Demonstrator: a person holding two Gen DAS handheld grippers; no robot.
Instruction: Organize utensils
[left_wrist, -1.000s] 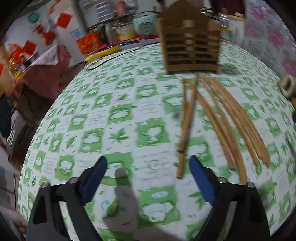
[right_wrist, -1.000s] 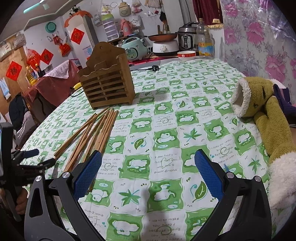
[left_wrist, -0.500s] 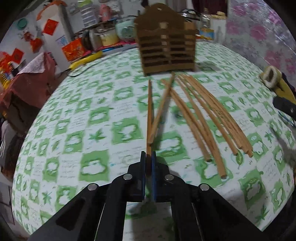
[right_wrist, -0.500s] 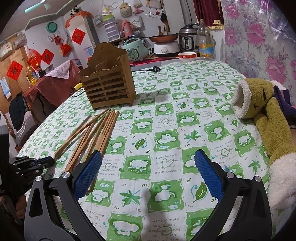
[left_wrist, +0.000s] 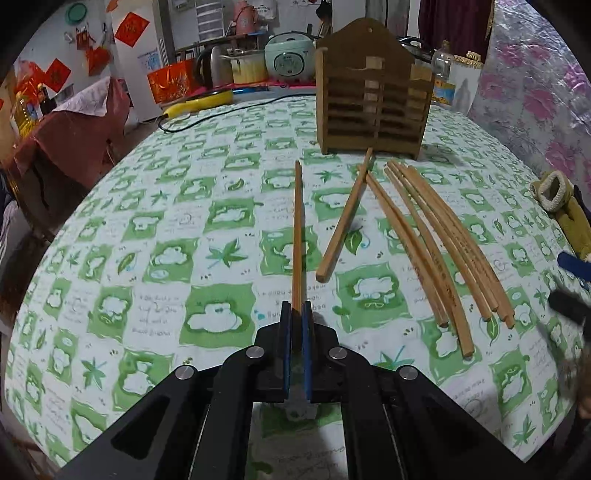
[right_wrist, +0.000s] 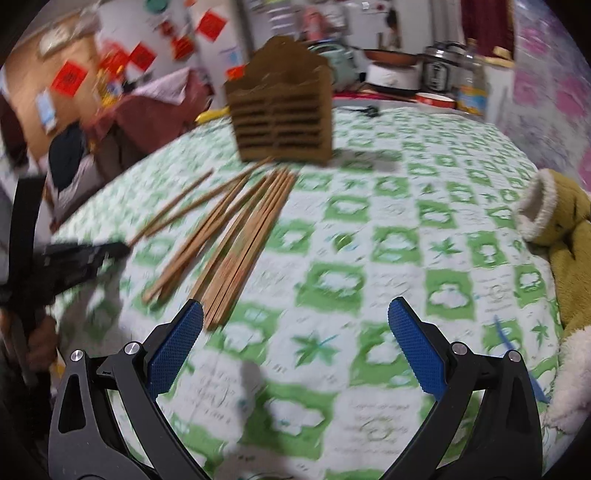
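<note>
The left gripper (left_wrist: 296, 308) is clamping one chopstick (left_wrist: 297, 236) by its near end — the holder (left_wrist: 373, 110) is looking empty, the others (left_wrist: 436, 240) are lying loose before it — while the right gripper (right_wrist: 295, 325) is hovering wide open, holding nothing.

Two wrist fisheyes, both tilted down over the table (left_wrist: 110, 229)

The left view looks from low and close along its hand-held gripper (left_wrist: 296, 314) toward the wooden holder (left_wrist: 373, 96); the right view, blurred, sits further right, facing the same holder (right_wrist: 284, 114). Both share the loose chopsticks (left_wrist: 436, 236) and the green checked cloth (right_wrist: 369, 240).
</note>
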